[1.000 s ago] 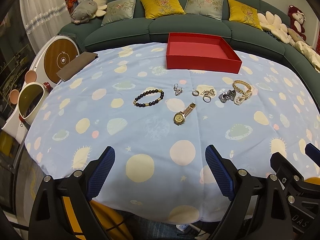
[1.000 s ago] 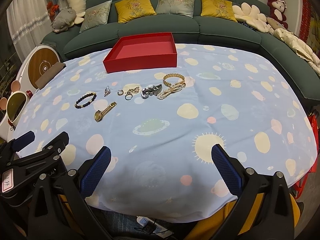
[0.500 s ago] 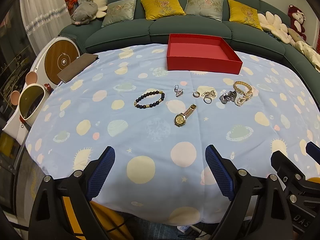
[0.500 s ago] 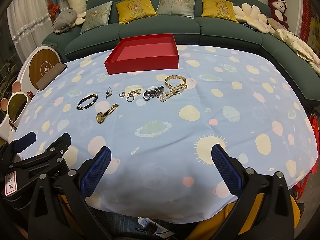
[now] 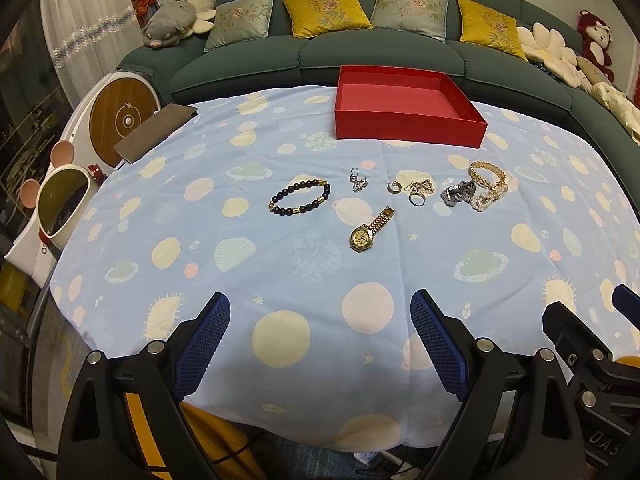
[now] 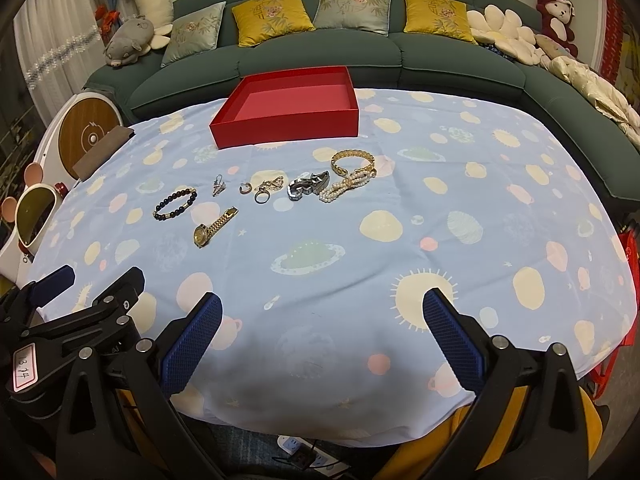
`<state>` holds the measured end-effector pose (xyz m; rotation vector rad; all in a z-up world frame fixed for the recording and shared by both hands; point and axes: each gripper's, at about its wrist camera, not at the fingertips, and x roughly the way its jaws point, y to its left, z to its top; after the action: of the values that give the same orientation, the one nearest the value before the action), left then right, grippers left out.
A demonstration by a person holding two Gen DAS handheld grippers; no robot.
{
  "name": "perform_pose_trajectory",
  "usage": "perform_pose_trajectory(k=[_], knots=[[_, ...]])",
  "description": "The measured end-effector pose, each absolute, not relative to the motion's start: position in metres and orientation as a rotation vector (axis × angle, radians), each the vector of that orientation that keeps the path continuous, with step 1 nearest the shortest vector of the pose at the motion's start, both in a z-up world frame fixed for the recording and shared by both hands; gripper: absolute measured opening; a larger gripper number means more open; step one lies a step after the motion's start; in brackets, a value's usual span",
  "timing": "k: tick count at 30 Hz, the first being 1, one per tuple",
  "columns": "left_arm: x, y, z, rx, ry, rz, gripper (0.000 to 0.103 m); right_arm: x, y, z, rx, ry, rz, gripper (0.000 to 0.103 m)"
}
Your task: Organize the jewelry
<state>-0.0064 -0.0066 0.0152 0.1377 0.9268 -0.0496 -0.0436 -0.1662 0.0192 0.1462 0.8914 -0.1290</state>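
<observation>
Left gripper [image 5: 320, 340]: spread wide, empty, hovering near.
Right gripper [image 6: 322, 340]: likewise spread, empty.
Jewelry: gold watch [image 5: 370, 230] nearest; likely first pick.
Red box [image 5: 408, 106]: far, empty, probable destination.

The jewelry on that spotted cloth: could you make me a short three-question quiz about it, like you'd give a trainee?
1. True or false: the red box already holds some jewelry.
2. Which piece lies nearest the left gripper? A) gold watch B) pearl bracelet C) beaded bracelet
3. Fill in: both the left gripper and the right gripper are ____ and hold nothing.

Key: 1 false; 2 A; 3 open.
</observation>
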Motion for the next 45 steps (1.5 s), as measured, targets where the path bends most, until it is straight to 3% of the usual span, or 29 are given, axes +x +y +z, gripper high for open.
perform_pose_trajectory(k=[26, 45], knots=[[-0.006, -0.007, 0.015, 0.124, 0.907, -0.051, 0.088, -0.043, -0.167, 0.017, 0.158, 0.892, -0.125, 0.098], [0.045, 0.006, -0.028, 0.07, 0.97, -0.085, 0.09, 0.012, -0.213, -0.003, 0.21, 0.891, -0.156, 0.097]])
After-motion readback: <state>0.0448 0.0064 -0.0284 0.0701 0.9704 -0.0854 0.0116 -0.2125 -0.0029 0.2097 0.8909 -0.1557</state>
